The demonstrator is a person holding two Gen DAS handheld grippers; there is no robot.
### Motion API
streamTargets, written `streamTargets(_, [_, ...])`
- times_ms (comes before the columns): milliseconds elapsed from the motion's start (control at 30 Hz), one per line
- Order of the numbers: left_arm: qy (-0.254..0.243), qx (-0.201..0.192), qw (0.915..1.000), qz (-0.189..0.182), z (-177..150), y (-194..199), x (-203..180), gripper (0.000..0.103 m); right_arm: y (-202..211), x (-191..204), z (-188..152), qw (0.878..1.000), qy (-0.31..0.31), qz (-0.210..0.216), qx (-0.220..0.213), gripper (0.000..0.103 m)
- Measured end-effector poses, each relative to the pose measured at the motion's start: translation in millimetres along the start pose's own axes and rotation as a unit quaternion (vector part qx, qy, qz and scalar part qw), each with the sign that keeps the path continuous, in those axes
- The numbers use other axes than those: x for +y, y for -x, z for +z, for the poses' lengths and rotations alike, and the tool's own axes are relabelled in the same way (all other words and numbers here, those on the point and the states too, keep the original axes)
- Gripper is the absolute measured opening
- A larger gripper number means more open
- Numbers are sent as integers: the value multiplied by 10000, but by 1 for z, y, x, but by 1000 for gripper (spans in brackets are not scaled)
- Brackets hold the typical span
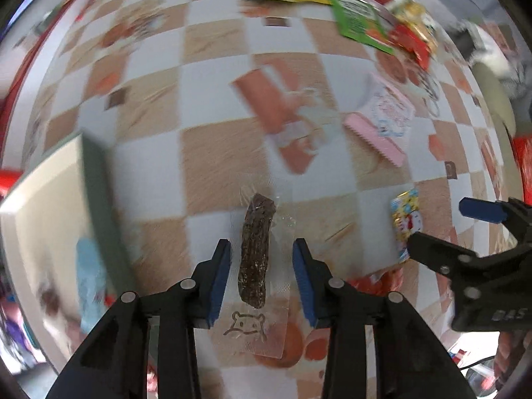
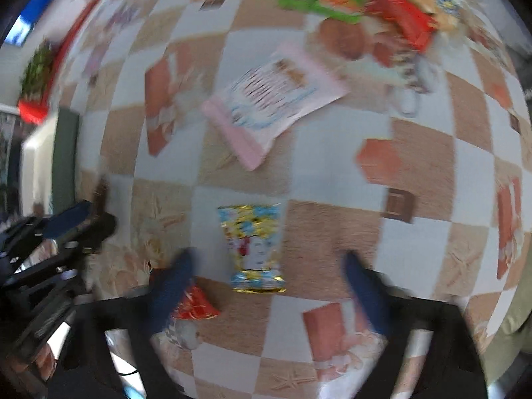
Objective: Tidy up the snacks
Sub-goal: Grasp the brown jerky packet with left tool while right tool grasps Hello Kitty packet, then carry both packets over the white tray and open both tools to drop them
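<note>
Two grippers are working at once here, each lined up on its own snack. The left gripper [image 1: 261, 266] has its fingers partly spread around a dark snack bar [image 1: 256, 252] in a clear wrapper, lying flat on the checkered counter [image 1: 212, 163], pads on either side but not touching as far as I can tell. The right gripper [image 2: 266, 286] has its fingers wide apart with a small colorful packet [image 2: 254, 246] sitting between them, nothing held. A box [image 1: 50, 206] sits at the left, probably where stuff goes, and a pink packet [image 2: 266, 106] lies further up the counter.

What could go wrong imo: the clear wrapper is slick and wider than the bar, so the pads may catch only film and it slips out. There's also a red snack [image 2: 194, 302] right by the right gripper's left finger, easy to nudge or grab by accident
</note>
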State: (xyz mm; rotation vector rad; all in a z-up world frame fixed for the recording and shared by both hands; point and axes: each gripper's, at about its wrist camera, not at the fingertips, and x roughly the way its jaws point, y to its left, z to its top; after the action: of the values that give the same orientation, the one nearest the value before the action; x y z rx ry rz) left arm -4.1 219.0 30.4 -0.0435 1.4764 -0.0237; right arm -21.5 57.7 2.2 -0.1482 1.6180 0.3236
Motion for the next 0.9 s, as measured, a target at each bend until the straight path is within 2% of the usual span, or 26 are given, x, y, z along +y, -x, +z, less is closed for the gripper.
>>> streamTargets(33, [94, -21, 10000, -9, -4, 2, 4, 41, 1, 6, 0, 9999, 89, -123, -49, 64])
streamTargets(67, [196, -58, 9998, -36, -6, 6, 9, 41, 1, 12, -1, 9994, 216, -258, -69, 47])
streamTargets(100, [269, -113, 9996, -56, -9, 11, 14, 41, 3, 16, -2, 9989, 303, -361, -86, 26])
streamTargets(300, [457, -506, 9976, -103, -20, 45, 23, 41, 12, 2, -19, 9995, -105, 314, -14, 26])
streamTargets(333, [483, -564, 9972, -101, -31, 46, 18, 41, 18, -1, -23, 9989, -176, 425, -52, 26])
streamTargets(533, [719, -859, 9937, -34, -69, 76, 43, 42, 50, 2, -30, 9971, -235, 682, -230, 26])
streamTargets(900, [1287, -987, 9863, 301, -119, 106, 108, 42, 74, 103, -8, 9931, 514, 1029, -248, 26])
